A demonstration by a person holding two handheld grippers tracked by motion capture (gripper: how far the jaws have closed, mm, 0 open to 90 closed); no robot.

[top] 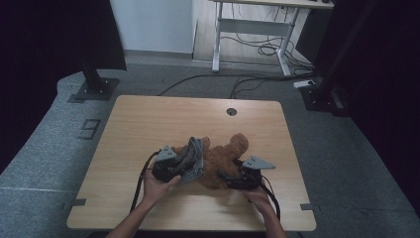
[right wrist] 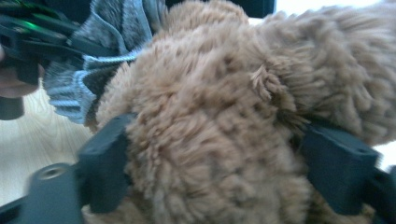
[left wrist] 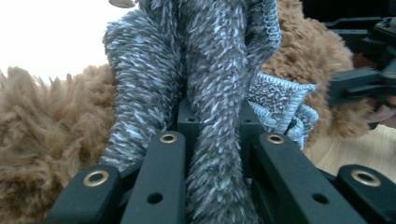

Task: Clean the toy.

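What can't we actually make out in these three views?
- Teddy bear face: turned away or covered in the high view; too small to tell.
- Grey knit garment: its type and how far it is on the bear are unclear; bunched, and cut off by the top edge in the left gripper view.
- Right gripper pad contact: fur hides it, and the right gripper view is blurred.
- Left gripper jaw tips: buried in knit.

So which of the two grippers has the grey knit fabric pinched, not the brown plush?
The left gripper: its fingers are shut on a strip of the grey knit. The right gripper straddles the plush toy instead.
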